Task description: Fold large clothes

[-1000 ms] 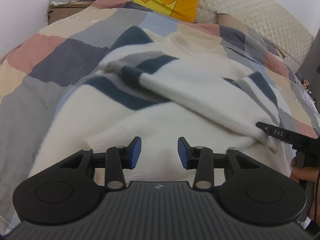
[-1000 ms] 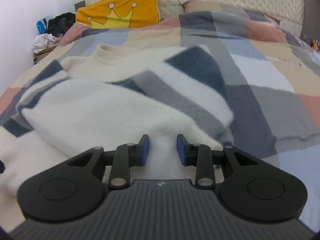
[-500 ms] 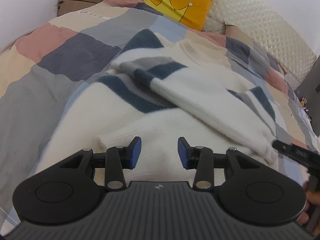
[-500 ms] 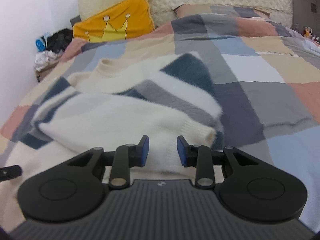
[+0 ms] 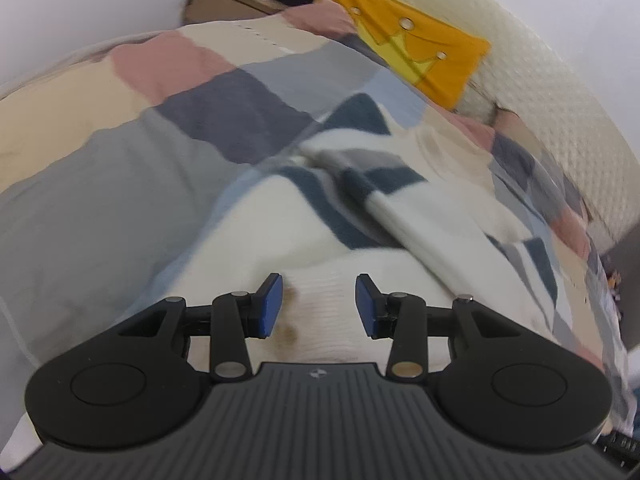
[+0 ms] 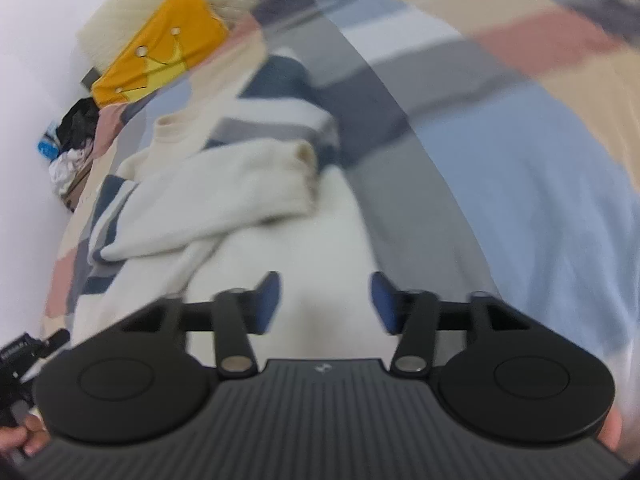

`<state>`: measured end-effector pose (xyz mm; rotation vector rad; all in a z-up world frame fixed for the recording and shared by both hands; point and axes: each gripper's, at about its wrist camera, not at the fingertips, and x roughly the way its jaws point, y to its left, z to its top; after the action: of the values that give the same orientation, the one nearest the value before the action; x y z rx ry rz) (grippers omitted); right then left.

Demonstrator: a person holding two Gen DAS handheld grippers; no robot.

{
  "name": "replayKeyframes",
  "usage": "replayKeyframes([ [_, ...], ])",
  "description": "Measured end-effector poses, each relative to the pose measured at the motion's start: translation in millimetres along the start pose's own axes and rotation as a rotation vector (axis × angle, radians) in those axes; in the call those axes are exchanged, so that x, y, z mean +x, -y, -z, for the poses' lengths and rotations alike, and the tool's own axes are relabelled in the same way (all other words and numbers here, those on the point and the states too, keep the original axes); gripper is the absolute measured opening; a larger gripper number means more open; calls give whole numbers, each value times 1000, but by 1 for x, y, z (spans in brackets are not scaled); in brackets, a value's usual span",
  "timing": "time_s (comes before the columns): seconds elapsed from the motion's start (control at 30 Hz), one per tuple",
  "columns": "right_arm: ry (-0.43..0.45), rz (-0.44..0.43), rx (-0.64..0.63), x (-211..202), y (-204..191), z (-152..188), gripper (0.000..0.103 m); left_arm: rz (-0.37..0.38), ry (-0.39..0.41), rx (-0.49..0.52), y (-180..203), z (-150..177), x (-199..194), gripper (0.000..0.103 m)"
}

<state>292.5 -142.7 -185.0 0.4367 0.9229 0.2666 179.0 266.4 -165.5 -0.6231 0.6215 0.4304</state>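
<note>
A cream sweater (image 5: 320, 240) with navy and grey stripes lies flat on the bed, both sleeves folded across its chest. My left gripper (image 5: 319, 305) is open and empty, low over the ribbed bottom hem near its left corner, where small brown stains show. In the right wrist view the sweater (image 6: 224, 200) shows with a sleeve cuff (image 6: 304, 156) on top. My right gripper (image 6: 325, 303) is open and empty over the sweater's lower right edge. Both views are blurred.
A patchwork duvet (image 5: 120, 184) in grey, pink, beige and blue covers the bed. A yellow crown cushion (image 5: 416, 52) and a quilted headboard (image 5: 560, 120) are at the far end. A side table with piled clothes (image 6: 72, 144) stands at the far left.
Both grippers have pulled back from the sleeves toward the bottom hem and tilted downward. The right jaws have opened slightly wider. The sweater has not moved.
</note>
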Motion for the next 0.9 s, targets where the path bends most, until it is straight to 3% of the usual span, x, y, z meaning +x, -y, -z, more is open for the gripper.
replayKeyframes([
  [0.13,-70,5,83,1,20,4,64,-60,9,33,-5,-1,-16,48],
  [0.2,-124,-4,141,7,29,6,64,-69,14,48,-9,-3,-26,60],
  [0.3,-181,-28,184,15,35,12,63,-108,23,56,-19,-3,-39,64],
  [0.57,-281,-100,271,21,45,27,64,-200,-82,-30,-49,7,-37,64],
  [0.9,-382,-199,275,17,39,42,64,-257,-138,-65,-45,20,-32,64],
])
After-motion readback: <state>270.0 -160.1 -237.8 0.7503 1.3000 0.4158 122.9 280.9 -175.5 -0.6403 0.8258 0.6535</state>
